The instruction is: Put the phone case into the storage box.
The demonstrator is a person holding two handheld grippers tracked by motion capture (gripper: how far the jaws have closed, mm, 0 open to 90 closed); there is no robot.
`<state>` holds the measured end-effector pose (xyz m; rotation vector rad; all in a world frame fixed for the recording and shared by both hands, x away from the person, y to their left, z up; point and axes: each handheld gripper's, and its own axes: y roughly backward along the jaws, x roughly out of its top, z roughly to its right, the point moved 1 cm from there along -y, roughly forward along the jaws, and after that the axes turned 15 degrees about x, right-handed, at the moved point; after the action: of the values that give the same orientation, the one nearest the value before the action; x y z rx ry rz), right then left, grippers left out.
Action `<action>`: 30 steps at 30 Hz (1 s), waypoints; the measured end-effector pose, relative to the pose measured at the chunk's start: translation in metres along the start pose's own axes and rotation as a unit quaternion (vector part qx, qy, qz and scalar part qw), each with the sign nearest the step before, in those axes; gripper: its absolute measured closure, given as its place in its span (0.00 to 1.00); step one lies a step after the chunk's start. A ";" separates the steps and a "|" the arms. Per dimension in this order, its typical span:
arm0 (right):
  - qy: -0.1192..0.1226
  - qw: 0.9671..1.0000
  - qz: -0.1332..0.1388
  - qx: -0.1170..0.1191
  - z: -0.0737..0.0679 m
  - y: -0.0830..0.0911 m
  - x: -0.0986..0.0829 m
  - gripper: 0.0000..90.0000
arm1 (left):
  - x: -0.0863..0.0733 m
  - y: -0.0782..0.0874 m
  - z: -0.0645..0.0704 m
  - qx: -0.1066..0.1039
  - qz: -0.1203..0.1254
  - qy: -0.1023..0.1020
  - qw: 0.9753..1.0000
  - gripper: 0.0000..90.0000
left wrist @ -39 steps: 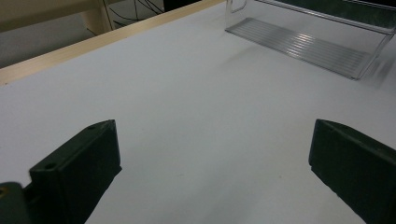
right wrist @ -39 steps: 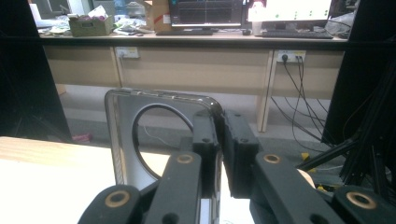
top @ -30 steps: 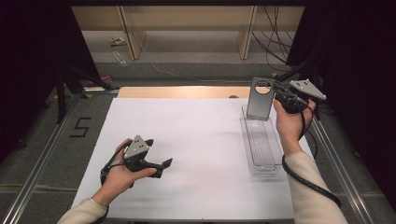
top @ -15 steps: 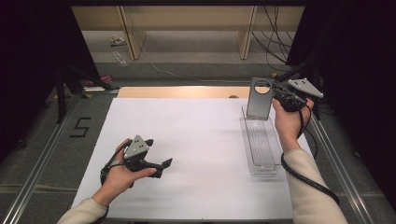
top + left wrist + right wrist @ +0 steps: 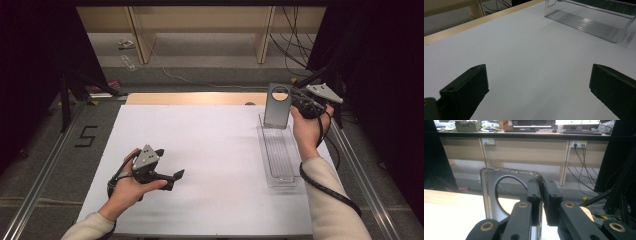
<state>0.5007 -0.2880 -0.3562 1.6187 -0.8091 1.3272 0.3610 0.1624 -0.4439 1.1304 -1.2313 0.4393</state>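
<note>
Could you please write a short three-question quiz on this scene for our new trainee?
1. True or false: the right hand-held gripper is shut on the grey panel with a round hole.
2. Where does the left hand-held gripper sit: A) inside the clear tray, B) over the white tabletop, C) on the floor?
3. Fill in: the left hand-held gripper's jaws stand ____.

Key: 1 true; 2 B; 3 open.
</note>
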 end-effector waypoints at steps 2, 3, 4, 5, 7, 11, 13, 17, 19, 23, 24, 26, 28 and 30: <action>0.000 1.000 -0.001 -0.001 0.001 -0.001 -0.001 0.94 | 0.000 0.000 0.000 0.000 0.000 0.000 1.000 0.02; -0.001 1.000 -0.002 -0.003 0.002 -0.002 -0.001 0.94 | 0.000 0.000 0.000 0.000 -0.001 0.000 1.000 0.02; -0.002 1.000 -0.003 -0.003 0.002 -0.003 -0.002 0.94 | 0.000 0.000 0.000 0.000 -0.001 0.000 1.000 0.02; -0.003 1.000 -0.004 -0.003 0.003 -0.003 -0.002 0.94 | 0.000 0.000 0.000 0.000 -0.001 0.000 1.000 0.02; -0.003 1.000 -0.005 -0.004 0.003 -0.004 -0.003 0.94 | 0.000 0.000 0.000 0.000 0.000 0.000 1.000 0.02; -0.004 1.000 -0.006 -0.005 0.005 -0.006 -0.003 0.94 | 0.000 0.000 0.000 0.000 0.000 0.000 1.000 0.02; -0.004 1.000 -0.007 -0.005 0.006 -0.007 -0.003 0.94 | 0.000 0.000 0.000 0.000 0.000 0.000 1.000 0.02; -0.003 1.000 -0.011 -0.005 0.007 -0.009 -0.005 0.94 | 0.000 0.000 0.000 0.000 -0.001 0.001 1.000 0.02; -0.004 1.000 -0.013 -0.005 0.007 -0.010 -0.006 0.94 | 0.000 0.000 0.000 0.000 0.000 0.000 1.000 0.02; -0.003 1.000 -0.018 -0.004 0.007 -0.012 -0.007 0.94 | 0.000 0.000 0.000 0.000 -0.001 0.001 1.000 0.02; -0.004 1.000 -0.018 -0.003 0.007 -0.013 -0.007 0.94 | 0.000 0.000 0.000 0.000 -0.001 0.001 1.000 0.02; -0.004 1.000 -0.020 -0.003 0.007 -0.014 -0.008 0.94 | 0.000 0.000 0.000 0.000 -0.001 0.000 1.000 0.02; -0.005 1.000 -0.022 -0.003 0.008 -0.015 -0.009 0.94 | 0.000 0.000 0.000 0.000 -0.001 0.001 1.000 0.02; -0.003 1.000 -0.023 -0.002 0.008 -0.016 -0.010 0.94 | 0.000 0.000 0.000 0.000 -0.001 0.001 1.000 0.02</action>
<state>0.5164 -0.2893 -0.3701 1.6291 -0.7720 1.2887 0.3613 0.1626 -0.4444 1.1301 -1.2284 0.4387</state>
